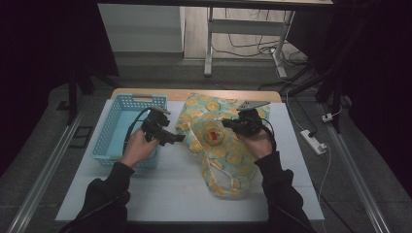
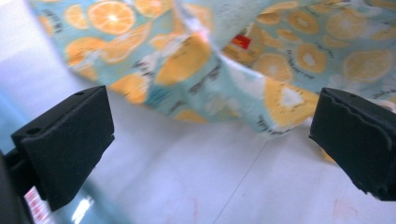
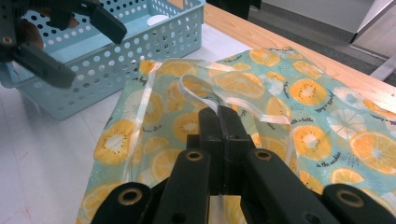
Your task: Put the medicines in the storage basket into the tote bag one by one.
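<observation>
A teal bag printed with orange slices lies on the white tabletop, right of centre, with something round and a red label showing at its mouth. My right gripper is over the bag's upper part. In the right gripper view its jaws are shut on the bag's white handle strap, lifting it into a loop. My left gripper hovers open between the basket and the bag. In the left gripper view its pads stand wide apart, with the bag and red label ahead.
A light blue perforated basket stands at the table's left; the right gripper view shows a white round thing on its floor. Bare white tabletop runs along the front. A power strip and cables lie on the floor at right.
</observation>
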Motion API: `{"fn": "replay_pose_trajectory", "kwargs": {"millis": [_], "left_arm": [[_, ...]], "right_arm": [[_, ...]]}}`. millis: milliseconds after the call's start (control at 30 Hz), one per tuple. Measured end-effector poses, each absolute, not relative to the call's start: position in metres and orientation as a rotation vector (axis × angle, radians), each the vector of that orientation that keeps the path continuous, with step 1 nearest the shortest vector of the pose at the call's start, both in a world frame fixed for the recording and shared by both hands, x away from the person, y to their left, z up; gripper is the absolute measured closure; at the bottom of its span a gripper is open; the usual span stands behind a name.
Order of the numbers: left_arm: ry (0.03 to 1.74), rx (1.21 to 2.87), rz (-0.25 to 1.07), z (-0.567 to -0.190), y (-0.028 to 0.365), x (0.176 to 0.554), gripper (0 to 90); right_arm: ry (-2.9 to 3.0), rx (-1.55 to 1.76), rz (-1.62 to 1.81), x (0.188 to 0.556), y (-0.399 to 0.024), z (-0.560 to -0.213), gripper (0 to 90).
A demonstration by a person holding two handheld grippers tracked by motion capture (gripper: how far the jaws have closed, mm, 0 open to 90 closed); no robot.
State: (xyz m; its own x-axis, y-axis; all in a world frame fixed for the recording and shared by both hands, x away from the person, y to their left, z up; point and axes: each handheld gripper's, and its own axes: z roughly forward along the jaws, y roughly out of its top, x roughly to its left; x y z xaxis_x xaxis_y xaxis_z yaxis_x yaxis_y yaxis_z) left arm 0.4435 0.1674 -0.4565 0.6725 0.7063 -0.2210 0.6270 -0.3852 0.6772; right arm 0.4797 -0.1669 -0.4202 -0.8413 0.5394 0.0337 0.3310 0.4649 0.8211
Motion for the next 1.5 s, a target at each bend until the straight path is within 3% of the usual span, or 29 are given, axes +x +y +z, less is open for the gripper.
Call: {"fn": "replay_pose_trajectory", "kwargs": {"millis": [833, 1333, 1500], "left_arm": [[1.310, 2.149, 0.213, -0.478, 0.251, 0.445, 0.0], [1.370, 2.351, 0.116, -0.507, 0.235, 0.466, 0.6], [1.390, 2.424, 0.121, -0.513, 0.230, 0.468, 9.6]], "right_arm": [[2.492, 0.749, 1.305, 0.481, -0.166, -0.423, 90.0], [2.503, 0.741, 1.305, 0.480, -0.164, -0.423, 90.0], [2.503, 0.739, 1.305, 0.480, -0.164, -0.423, 90.0]]}}
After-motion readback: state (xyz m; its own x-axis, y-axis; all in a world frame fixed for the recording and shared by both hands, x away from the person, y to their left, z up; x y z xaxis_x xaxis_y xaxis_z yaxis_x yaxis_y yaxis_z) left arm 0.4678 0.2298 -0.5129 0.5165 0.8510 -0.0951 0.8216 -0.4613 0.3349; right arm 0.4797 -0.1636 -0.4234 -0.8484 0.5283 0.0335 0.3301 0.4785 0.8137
